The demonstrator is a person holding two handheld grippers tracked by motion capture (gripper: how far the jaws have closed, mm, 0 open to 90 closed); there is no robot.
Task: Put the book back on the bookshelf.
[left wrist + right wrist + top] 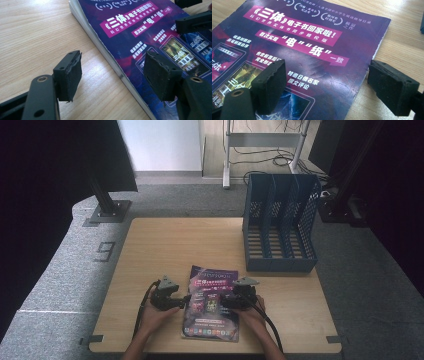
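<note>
Left gripper (112,75): jaws released, straddling magazine (211,304) spine edge | right gripper (327,85): jaws released astride opposite edge | magazine flat on surface (165,245), near front | advice: I pinch both edges evenly, lift level | file rack (280,222) stands beyond.

Purple magazine (211,303) — glossy cover with pink banner; lies flat, closed, near the table's front edge.
</note>
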